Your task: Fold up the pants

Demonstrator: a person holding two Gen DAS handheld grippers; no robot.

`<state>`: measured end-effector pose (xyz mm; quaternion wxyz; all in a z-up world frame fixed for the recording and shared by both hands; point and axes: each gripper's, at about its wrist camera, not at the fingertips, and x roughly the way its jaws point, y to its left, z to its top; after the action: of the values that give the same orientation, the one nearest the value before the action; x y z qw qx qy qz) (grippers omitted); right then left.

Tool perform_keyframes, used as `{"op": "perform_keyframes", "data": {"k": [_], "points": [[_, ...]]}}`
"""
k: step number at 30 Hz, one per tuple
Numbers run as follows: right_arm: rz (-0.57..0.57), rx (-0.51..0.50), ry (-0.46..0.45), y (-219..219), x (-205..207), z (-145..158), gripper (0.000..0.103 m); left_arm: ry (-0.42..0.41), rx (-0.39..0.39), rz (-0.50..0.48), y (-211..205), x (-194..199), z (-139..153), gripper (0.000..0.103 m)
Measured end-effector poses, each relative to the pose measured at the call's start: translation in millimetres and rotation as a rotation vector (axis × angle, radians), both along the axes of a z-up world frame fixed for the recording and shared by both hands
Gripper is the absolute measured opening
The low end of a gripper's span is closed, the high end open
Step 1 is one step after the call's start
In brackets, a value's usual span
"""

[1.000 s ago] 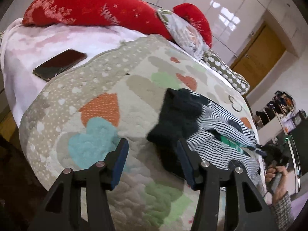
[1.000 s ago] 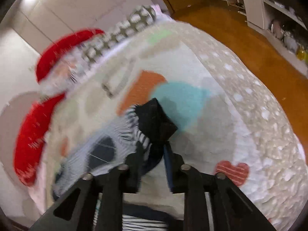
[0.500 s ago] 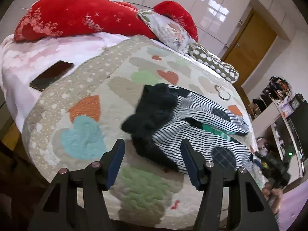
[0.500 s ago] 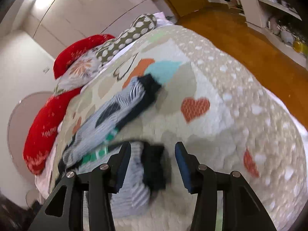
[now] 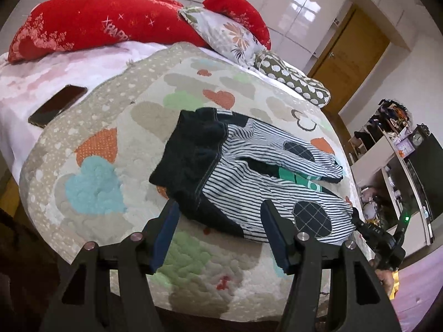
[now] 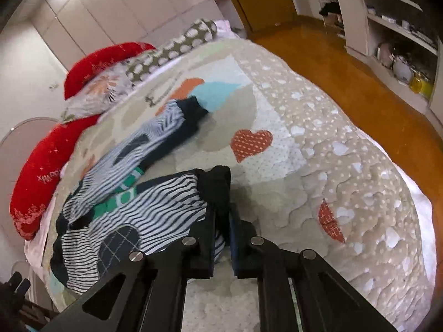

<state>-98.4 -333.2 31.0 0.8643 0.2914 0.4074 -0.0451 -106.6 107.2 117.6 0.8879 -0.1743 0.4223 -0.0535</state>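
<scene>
The striped pants (image 5: pixel 249 171) lie lengthwise across the quilt (image 5: pixel 91 182) — right gripper (image 6: pixel 221 218), jaws just closing, pinches the near leg's dark cuff (image 6: pixel 217 182) — left gripper (image 5: pixel 218 229) hangs open above the waistband end.

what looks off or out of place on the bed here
A dark phone lies loose on the white sheet near the bed's edge. The striped pants lie rumpled, with legs splayed apart on the heart quilt.

I see a dark phone (image 5: pixel 57 105) at the left of my left view, lying on the pink sheet (image 5: pixel 33 83). Red pillows (image 5: pixel 91 25) fill the upper left; a wooden door (image 5: pixel 351 63) stands upper right.
</scene>
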Motion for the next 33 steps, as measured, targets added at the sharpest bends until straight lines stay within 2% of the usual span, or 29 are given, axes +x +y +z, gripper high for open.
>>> {"op": "perform_keyframes", "data": {"k": [1, 2, 3, 6, 10, 14, 18, 21, 25, 28, 33], "points": [[-0.009, 0.011, -0.007, -2, -3, 1, 0.022, 0.001, -0.004, -0.001, 0, 0, 0, 0.06], [-0.029, 0.018, -0.003, -5, -5, 2, 0.037, 0.0, -0.007, 0.0, 0, -1, 0, 0.06], [-0.061, 0.022, -0.001, -9, -10, 3, 0.046, -0.002, -0.008, 0.0, 0, -2, 1, 0.06], [-0.144, 0.016, -0.055, -18, -26, 22, 0.046, -0.008, 0.002, 0.008, 2, -8, 4, 0.06], [-0.154, 0.004, -0.107, -5, -39, 43, 0.046, -0.027, 0.059, 0.046, 7, -15, 12, 0.062], [-0.061, -0.022, -0.103, 34, -42, 40, 0.046, -0.05, 0.083, 0.081, 13, -21, 17, 0.068], [0.078, -0.126, -0.024, 86, -36, 19, 0.047, -0.024, 0.085, 0.079, 15, -17, 12, 0.068], [0.103, -0.168, -0.016, 98, -36, 12, 0.047, -0.008, 0.113, 0.057, 8, -10, 8, 0.069], [0.098, -0.197, -0.034, 96, -35, 10, 0.047, 0.025, 0.175, 0.028, -5, 11, -1, 0.07], [0.096, -0.199, -0.038, 94, -36, 12, 0.047, 0.061, 0.163, 0.003, -14, 30, -9, 0.07], [0.118, -0.241, -0.066, 82, -18, 35, 0.047, 0.085, 0.153, -0.033, -41, 78, -11, 0.07]]}}
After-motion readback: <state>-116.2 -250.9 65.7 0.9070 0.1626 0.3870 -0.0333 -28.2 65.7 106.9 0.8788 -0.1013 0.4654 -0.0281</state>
